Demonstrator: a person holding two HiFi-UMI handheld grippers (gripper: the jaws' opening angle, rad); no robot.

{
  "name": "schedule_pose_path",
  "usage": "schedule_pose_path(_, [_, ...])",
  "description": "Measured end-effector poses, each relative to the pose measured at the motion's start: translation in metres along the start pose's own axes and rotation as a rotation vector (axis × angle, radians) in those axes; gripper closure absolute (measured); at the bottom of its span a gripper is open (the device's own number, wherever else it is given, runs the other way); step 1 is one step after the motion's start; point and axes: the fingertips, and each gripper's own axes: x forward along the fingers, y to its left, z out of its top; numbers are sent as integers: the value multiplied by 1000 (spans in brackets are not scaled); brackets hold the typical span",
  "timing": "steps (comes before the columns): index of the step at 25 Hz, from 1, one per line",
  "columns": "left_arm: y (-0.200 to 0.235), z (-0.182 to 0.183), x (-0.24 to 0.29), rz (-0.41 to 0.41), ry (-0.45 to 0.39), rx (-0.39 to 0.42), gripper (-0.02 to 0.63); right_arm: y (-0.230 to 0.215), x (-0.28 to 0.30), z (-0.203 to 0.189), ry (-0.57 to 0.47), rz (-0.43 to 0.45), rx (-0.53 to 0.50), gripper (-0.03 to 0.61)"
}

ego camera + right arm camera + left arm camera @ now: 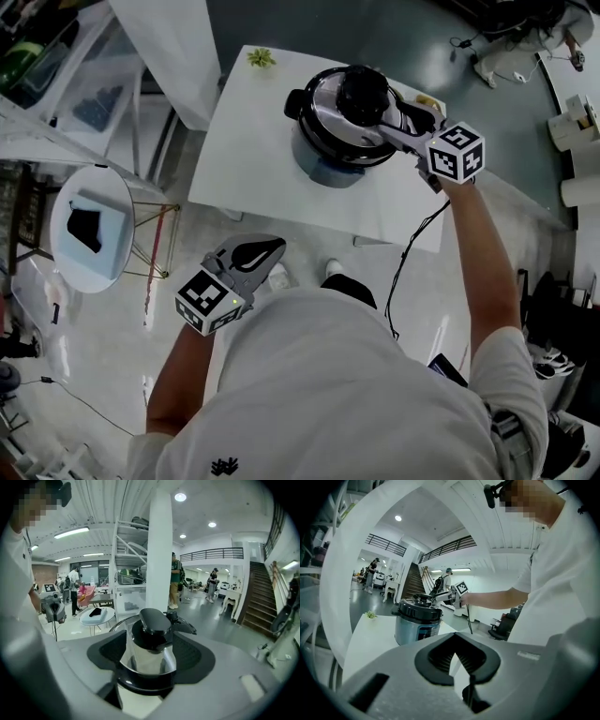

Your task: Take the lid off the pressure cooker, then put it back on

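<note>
My right gripper (151, 645) unclenched, jaws straddling knob (152, 619) | lid (323, 114) seated on pressure cooker (323, 167), head view's upper middle | my left gripper (255, 255) clenched, empty | next, I judge: squeeze knob, lift straight.

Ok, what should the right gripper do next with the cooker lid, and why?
Probably close the right gripper on the black knob: its jaws stand open either side of it, not pressing, and the lid sits on the cooker.
</note>
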Motion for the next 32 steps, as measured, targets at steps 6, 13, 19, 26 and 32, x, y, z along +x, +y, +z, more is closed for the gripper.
schedule_pose_path(6, [-3,-4,7,-57,15,14,607,31,-34,-34,-32,-87,70,320])
schedule_pose_path(13, [-6,-2,18,-59,17,30,607,115,-67,-84,-57,-85,153,424])
schedule_pose_path(19, [-10,-5,17,-8,34,31,607,180,-98,-120,-77,-65,203,524])
schedule_pose_path(26, [-44,-9,14,39,31,24,607,246,-134,-158,-89,-29,242,566])
schedule_pose_path(32, [-114,-47,15,6,129,94,607,299,-163,-178,-119,0,257,566])
